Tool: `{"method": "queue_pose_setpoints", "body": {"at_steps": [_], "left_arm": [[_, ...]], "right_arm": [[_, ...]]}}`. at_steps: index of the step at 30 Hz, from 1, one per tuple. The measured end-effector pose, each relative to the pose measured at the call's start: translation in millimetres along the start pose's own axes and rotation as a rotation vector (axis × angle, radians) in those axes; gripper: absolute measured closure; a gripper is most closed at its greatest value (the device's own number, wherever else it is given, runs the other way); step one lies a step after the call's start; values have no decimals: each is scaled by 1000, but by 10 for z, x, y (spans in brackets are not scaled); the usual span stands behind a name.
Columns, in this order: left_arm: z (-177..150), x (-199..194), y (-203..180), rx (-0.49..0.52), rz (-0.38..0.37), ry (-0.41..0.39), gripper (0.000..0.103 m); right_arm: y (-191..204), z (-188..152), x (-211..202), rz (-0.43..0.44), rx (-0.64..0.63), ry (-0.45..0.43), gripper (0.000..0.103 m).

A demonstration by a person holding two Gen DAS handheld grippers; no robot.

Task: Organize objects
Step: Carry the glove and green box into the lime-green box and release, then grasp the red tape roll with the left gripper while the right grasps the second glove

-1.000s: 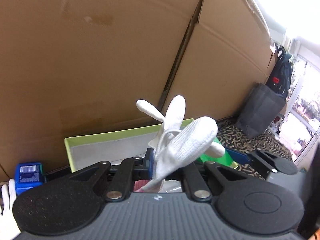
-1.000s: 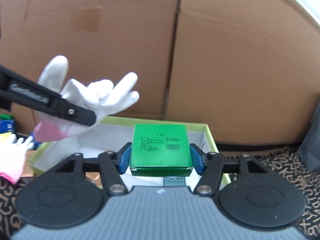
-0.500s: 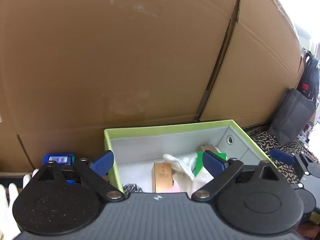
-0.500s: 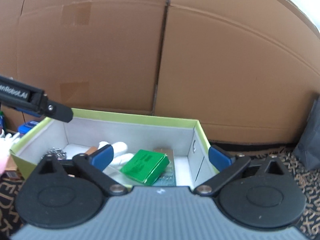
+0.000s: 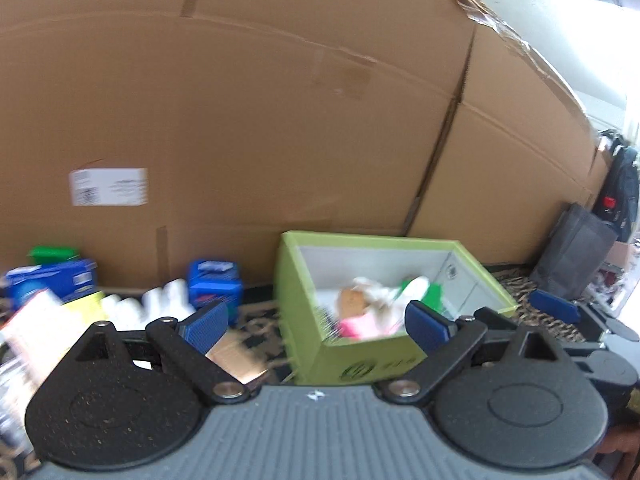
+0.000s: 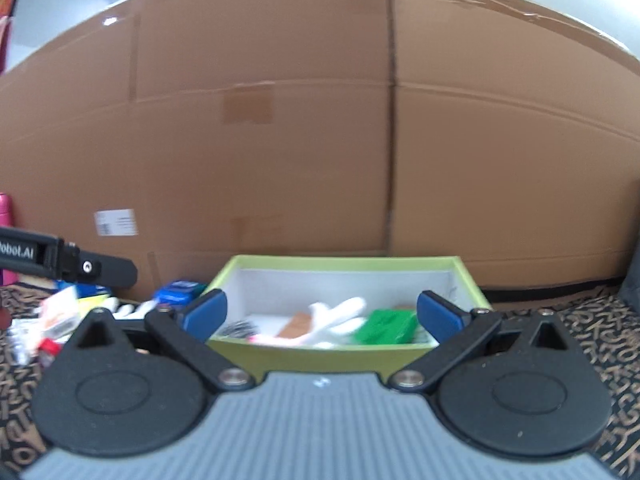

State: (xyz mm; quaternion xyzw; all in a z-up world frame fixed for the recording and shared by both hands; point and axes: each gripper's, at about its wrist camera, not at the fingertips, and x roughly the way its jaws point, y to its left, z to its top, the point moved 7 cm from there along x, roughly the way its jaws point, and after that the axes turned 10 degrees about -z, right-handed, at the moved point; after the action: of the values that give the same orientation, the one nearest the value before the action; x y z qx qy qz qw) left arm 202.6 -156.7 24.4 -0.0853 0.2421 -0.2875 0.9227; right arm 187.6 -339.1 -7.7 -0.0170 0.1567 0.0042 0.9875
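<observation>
Both claws spread wide, nothing between the pads. Left gripper (image 5: 316, 326) has just been opening; right gripper (image 6: 322, 314) likewise. Green box (image 6: 320, 354) sits at 12 o'clock from the right gripper, holding white glove (image 6: 340, 316) and green packet (image 6: 386, 326). Blue packet (image 5: 214, 284) lies at 9 o'clock of the box.

Tall brown cardboard boxes (image 6: 320, 140) filling the background, white shipping label (image 5: 108, 187) at left, dark grey bag (image 5: 572, 252) at far right, black backpack (image 5: 620, 184) above it, letter-patterned brown mat (image 6: 592, 320) underneath
</observation>
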Motion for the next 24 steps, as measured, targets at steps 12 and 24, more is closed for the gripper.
{"method": "queue_pose_setpoints", "body": {"at_steps": [12, 24], "left_arm": [[-744, -862, 824, -159, 142, 13, 5], [-985, -1180, 1425, -206, 228, 5, 7]], "right_arm": [[1060, -611, -274, 213, 24, 131, 0], [1979, -781, 254, 274, -92, 234, 18]]}}
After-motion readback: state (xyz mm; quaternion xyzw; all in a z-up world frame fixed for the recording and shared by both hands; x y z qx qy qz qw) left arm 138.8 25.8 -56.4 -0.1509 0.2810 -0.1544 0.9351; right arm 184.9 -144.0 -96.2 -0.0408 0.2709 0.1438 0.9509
